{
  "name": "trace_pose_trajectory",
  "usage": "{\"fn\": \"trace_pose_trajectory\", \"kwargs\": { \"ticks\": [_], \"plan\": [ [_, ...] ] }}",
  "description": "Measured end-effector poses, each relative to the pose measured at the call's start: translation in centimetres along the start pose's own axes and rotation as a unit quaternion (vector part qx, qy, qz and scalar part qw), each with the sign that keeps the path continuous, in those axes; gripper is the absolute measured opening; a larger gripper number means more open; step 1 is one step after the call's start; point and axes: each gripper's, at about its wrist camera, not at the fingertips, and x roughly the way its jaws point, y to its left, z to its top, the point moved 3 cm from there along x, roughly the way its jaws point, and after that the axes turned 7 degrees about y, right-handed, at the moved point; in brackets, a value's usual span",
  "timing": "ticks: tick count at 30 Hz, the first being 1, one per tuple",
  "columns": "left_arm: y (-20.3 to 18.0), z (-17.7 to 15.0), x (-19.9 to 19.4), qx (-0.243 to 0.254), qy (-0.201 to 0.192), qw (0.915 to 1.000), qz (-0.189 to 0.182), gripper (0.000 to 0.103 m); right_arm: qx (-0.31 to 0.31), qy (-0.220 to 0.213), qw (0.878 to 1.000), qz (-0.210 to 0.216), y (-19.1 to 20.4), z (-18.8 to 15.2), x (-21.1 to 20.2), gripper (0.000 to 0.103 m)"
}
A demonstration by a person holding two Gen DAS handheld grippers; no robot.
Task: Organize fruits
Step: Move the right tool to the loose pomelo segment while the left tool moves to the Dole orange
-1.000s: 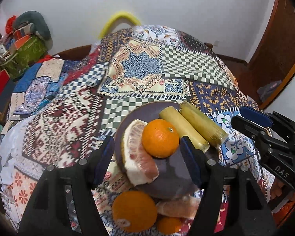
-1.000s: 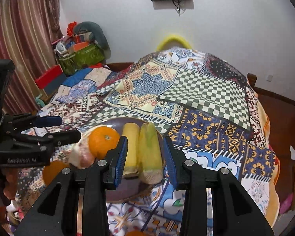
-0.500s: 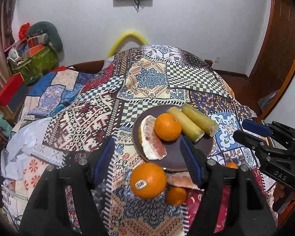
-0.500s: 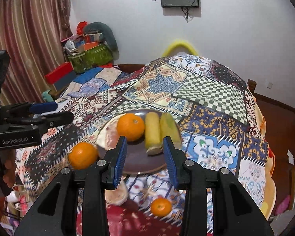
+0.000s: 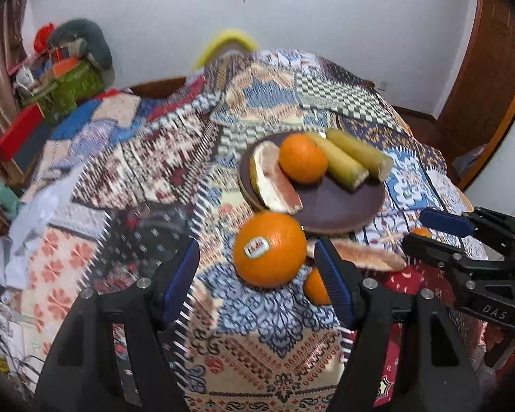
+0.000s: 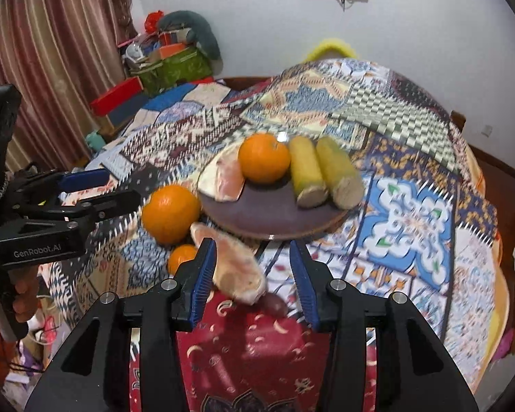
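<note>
My left hand-held gripper [image 5: 257,276] gapes empty around the big orange [image 5: 269,249]; right hand-held gripper [image 6: 252,271] is opening, unclenched, over the pomelo wedge [image 6: 231,267], plate [image 6: 267,218] at twelve o'clock.

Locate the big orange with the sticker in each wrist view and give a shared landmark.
Left wrist: big orange low centre, sticker facing the camera, in front of the plate.
Right wrist: left of centre, sticker hidden, at the plate's left edge.
Shared landmark: dark plate bearing a second orange.
</note>
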Motion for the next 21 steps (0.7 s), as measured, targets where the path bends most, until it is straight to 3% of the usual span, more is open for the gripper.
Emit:
{"fn": "trace_pose_trajectory", "kwargs": {
  "ticks": [9,21],
  "plan": [
    [-0.3,-0.9,2.3,-0.007,0.021,0.9995,-0.024,0.069,0.016,0.027,0.999,0.018,0.1,-1.4,1.9,0.041],
    [0.0,0.0,5.5,-0.019,0.035,0.9988,-0.03,0.069,0.001,0.042,0.999,0.032,0.8,-1.6,3.2,0.041]
  ]
}}
